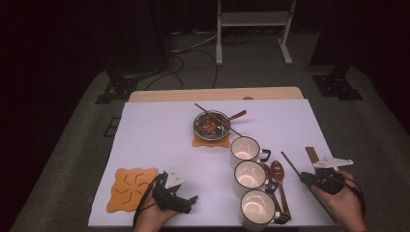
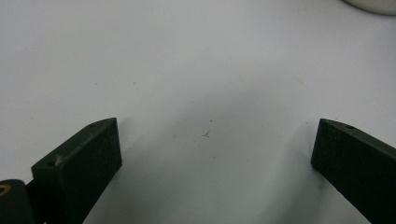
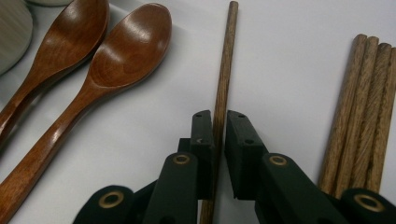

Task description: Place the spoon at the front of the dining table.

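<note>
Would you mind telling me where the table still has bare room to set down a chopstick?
The white table is bare left of the bowl, from the far edge down to the orange mat. There is more between that bowl and the far right corner. It is crowded around the mugs, spoons and chopstick bundle.

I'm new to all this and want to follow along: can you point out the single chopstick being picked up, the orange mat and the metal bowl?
single chopstick (image 3: 223, 74), right gripper view, on its bare shaft above the jaws.
orange mat (image 1: 131, 189), high view, on its middle.
metal bowl (image 1: 198, 126), high view, on its left rim.
</note>
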`<state>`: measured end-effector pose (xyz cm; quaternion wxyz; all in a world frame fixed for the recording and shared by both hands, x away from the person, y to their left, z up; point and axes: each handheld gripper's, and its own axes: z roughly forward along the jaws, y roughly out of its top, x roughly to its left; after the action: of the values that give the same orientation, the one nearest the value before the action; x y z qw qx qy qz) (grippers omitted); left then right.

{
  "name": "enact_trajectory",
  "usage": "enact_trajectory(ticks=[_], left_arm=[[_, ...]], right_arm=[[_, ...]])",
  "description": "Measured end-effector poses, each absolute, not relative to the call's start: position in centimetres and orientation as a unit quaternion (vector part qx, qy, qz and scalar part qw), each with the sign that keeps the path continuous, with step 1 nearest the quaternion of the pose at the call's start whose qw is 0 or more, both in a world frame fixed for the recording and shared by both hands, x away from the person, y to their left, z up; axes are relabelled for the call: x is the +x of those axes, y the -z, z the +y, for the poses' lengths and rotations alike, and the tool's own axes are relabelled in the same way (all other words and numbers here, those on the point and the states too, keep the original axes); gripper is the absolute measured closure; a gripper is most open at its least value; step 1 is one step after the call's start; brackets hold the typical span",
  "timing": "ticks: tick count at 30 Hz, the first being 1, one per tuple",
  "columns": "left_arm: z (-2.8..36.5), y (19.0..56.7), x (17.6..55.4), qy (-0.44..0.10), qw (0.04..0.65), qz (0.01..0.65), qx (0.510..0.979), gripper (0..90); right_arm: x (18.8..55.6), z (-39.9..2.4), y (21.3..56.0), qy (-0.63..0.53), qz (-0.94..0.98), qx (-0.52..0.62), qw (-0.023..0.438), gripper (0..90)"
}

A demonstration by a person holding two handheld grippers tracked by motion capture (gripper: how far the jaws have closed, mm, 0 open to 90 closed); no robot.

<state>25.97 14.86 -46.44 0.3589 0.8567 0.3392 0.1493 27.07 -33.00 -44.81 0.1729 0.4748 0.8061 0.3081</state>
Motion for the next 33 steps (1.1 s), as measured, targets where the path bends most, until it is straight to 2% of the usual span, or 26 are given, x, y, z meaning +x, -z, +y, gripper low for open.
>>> enact_trajectory(ticks=[33], left_arm=[[14.85,46.45,25.97,-0.149,0.359,0.339,0.857,0.5]], right_arm=[[27.57,-32.34,45.03,-0.319,0.791,0.492,0.175,84.1]])
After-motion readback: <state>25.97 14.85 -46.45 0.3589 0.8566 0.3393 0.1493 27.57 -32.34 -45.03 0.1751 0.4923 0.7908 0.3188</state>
